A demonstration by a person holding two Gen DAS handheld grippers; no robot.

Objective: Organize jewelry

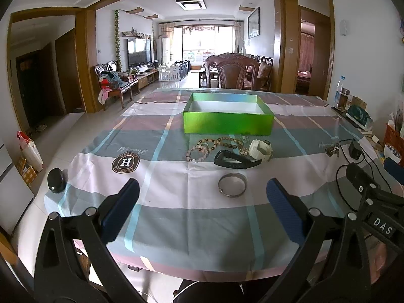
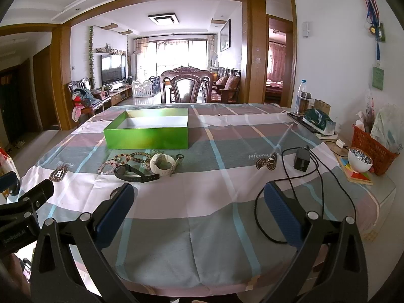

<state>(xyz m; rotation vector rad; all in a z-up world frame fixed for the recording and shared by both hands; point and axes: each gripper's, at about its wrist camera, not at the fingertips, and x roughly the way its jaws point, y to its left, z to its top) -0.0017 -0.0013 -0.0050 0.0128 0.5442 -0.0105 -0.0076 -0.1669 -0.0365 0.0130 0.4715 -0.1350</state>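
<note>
An open green box (image 1: 228,122) (image 2: 147,136) with a white inside stands mid-table. In front of it lie bead bracelets (image 1: 214,145) (image 2: 121,160), a white watch (image 1: 261,149) (image 2: 162,164) and a black band (image 1: 237,160) (image 2: 136,173). A silver bangle (image 1: 232,184) lies nearest, just ahead of my left gripper (image 1: 202,194), which is open and holds nothing. In the right wrist view the bangle is hidden behind a blue finger pad. My right gripper (image 2: 197,197) is open over bare cloth, to the right of the jewelry.
The table carries a checked cloth (image 1: 176,214). A black oval case (image 1: 56,180) sits near the left edge. A black charger and cable (image 2: 301,162) lie right, beside a bowl (image 2: 359,160), a red basket (image 2: 371,149), bottles (image 2: 301,101) and a chair (image 2: 186,84) behind.
</note>
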